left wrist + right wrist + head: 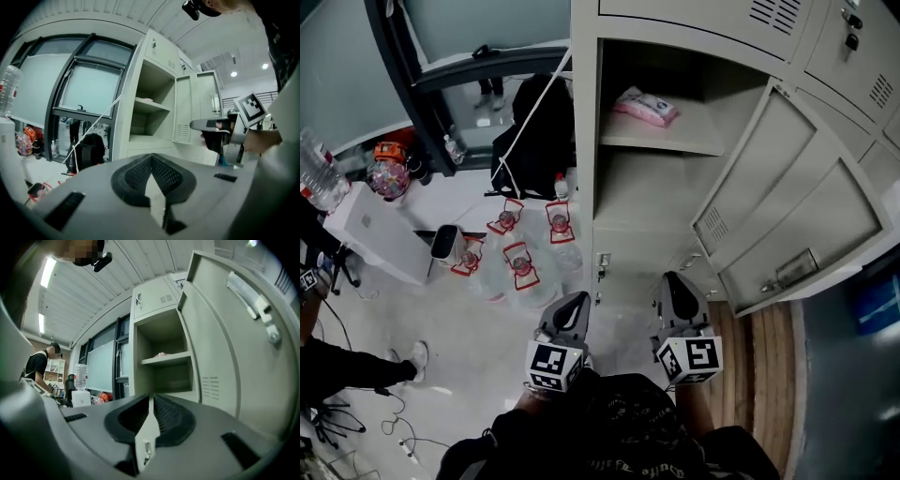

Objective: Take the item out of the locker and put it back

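Head view: open locker (584, 112), pink packet (647, 106) on upper shelf (680, 134).

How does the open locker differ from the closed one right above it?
The open locker has its door swung out to the right; the closed locker above has its door flat shut. The open locker shows a shelf with a pink packet on it; the closed locker shows only a vent and a lock. Both are pale grey metal.
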